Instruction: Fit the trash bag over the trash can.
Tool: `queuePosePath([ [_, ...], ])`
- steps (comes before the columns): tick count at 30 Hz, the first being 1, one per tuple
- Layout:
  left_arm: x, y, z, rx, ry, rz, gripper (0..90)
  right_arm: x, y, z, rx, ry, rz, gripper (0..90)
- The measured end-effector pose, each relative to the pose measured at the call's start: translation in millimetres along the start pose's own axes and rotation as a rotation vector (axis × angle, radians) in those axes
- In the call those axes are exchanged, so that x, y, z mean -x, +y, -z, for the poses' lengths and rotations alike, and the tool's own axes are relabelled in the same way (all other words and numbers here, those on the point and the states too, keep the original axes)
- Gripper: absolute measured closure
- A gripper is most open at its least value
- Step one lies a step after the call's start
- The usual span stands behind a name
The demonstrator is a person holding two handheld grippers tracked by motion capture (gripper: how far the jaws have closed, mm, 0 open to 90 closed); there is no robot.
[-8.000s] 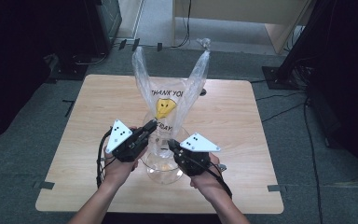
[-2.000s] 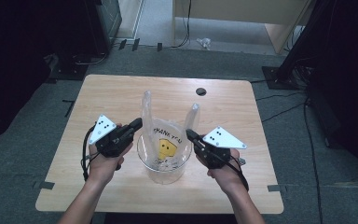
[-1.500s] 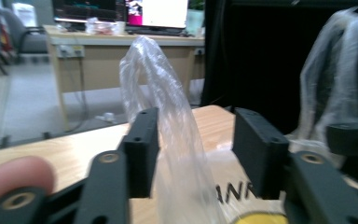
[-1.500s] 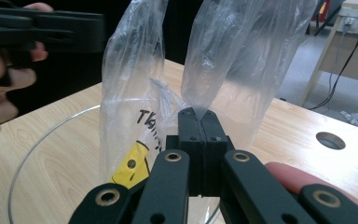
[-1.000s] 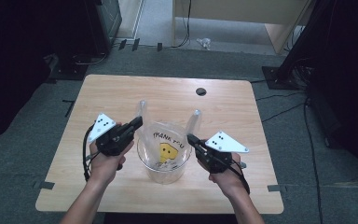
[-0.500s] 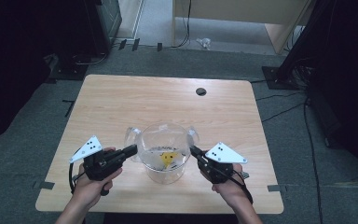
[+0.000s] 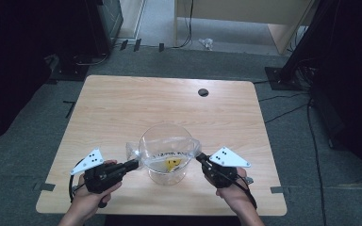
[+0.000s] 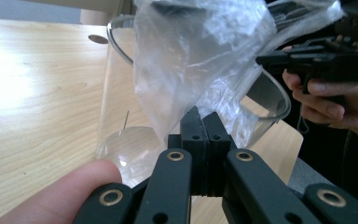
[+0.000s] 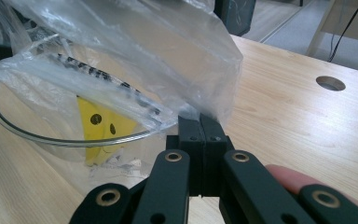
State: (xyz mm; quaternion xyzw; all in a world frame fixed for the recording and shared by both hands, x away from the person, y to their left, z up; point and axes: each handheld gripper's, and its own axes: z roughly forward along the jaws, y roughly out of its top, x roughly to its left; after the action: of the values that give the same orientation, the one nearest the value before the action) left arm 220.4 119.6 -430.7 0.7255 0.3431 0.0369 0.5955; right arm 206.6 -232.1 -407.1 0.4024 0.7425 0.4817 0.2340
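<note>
Pinching the clear plastic bag (image 7: pixel 169 151) from both sides, the two claws sat low over the near part of the wooden table (image 7: pixel 122 108). The left gripper (image 7: pixel 134 164) had its jaws pressed together on a fold of the bag's film, as the left gripper view showed (image 8: pixel 200 119), and the right gripper (image 7: pixel 199 157) was clamped the same way on the opposite edge (image 9: pixel 200 122). Between the two claws stood a clear glass bowl (image 7: pixel 167 176), and the bag was draped across its rim, with black lettering and a yellow smiley print (image 9: pixel 100 128) hanging inside the bowl, just ahead of the right claw.

Ahead of both claws, beyond the bowl, the tabletop lay as open wood out to the far edge, with a round cable hole (image 7: pixel 203 92) well ahead of the right claw. Outward of each claw there was bare wood to the side edges, while the near edge ran just behind the hands.

Around the table was grey carpet (image 7: pixel 287 122), with cables (image 7: pixel 311 141) trailing off the right claw's side, dark equipment at both sides and a pale wooden cabinet (image 7: pixel 240 14) far ahead.
</note>
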Motion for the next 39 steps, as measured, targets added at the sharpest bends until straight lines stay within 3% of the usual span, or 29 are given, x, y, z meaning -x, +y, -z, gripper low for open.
queuePosePath([
  [2,2.7,-1.8,-3.9,-0.01,0.0,-0.026,89.9,-0.8,-0.3,0.0,0.001,-0.004,0.004,90.0],
  [9,9.2,1.6,-7.5,-0.022,0.002,-0.024,89.7,2.9,-5.1,-4.1,0.002,-0.015,-0.008,90.0],
  [14,6.1,0.1,-8.2,-0.008,-0.048,-0.008,89.7,2.7,-11.6,-11.3,-0.021,-0.007,-0.014,90.0],
  [16,5.0,-0.9,-9.0,-0.011,-0.055,-0.023,89.8,3.1,-12.0,-12.0,-0.024,-0.003,-0.016,90.0],
  [20,4.5,-4.2,-12.1,-0.03,-0.036,-0.07,89.8,1.8,-9.8,-10.1,-0.031,0.001,-0.009,90.0],
  [26,-3.2,-9.2,-15.9,-0.043,-0.015,-0.038,89.7,-3.3,-8.8,-10.3,-0.026,0.018,0.0,90.0],
  [28,0.3,-7.0,-15.8,-0.056,-0.007,-0.051,89.7,-4.6,-10.5,-13.0,-0.028,0.016,0.002,90.0],
  [35,2.5,-8.6,-18.1,-0.061,-0.049,-0.058,89.2,0.5,-21.4,-25.1,-0.071,0.039,-0.023,90.0],
  [39,-1.7,-14.3,-20.0,-0.101,-0.003,-0.096,89.3,2.0,-17.1,-20.1,-0.067,0.029,-0.007,90.0],
])
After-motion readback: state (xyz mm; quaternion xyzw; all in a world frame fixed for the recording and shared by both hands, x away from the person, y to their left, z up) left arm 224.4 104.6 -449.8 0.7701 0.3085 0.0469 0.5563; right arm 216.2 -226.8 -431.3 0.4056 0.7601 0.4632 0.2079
